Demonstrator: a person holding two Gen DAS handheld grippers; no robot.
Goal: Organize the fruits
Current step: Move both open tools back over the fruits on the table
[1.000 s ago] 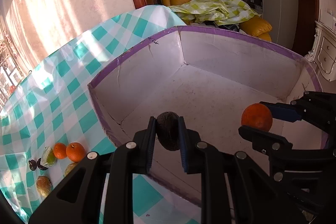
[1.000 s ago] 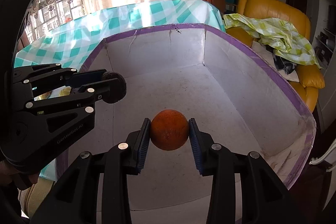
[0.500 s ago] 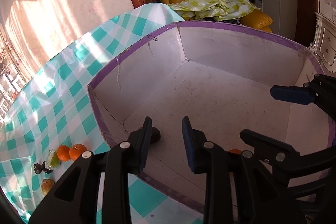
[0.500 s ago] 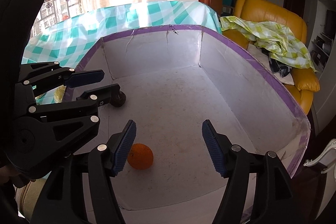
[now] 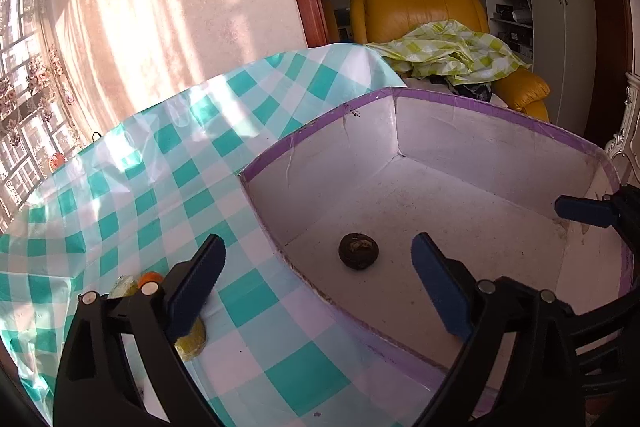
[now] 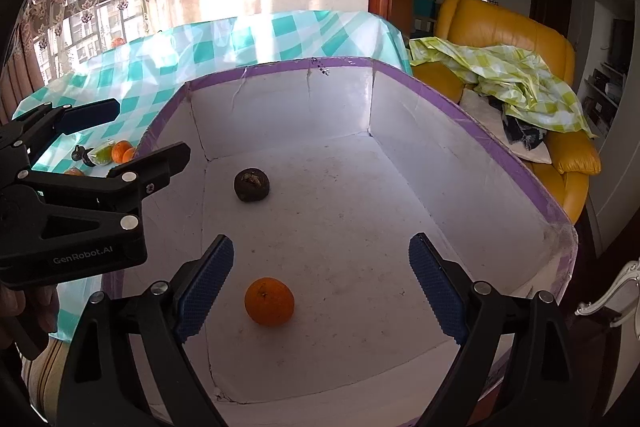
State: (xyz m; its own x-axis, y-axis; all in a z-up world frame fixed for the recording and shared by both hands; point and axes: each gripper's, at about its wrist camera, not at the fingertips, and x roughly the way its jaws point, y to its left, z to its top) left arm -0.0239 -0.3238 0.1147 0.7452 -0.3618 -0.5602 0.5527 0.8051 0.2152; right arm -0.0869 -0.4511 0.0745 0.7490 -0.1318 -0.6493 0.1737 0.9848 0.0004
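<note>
A white box with a purple rim stands on the checked tablecloth. A dark round fruit lies on its floor near the left wall. An orange lies on the floor nearer the front. My left gripper is open and empty above the box's left wall; it also shows in the right wrist view. My right gripper is open and empty above the orange; one of its fingers shows at the right of the left wrist view.
Several loose fruits lie on the teal checked tablecloth left of the box; a yellowish fruit sits under my left finger. A yellow armchair with a green cloth stands behind the table.
Both grippers opened and let go: the dark fruit and the orange dropped onto the box floor. Both grippers then rose and drew back, the left one shifting left over the box wall.
</note>
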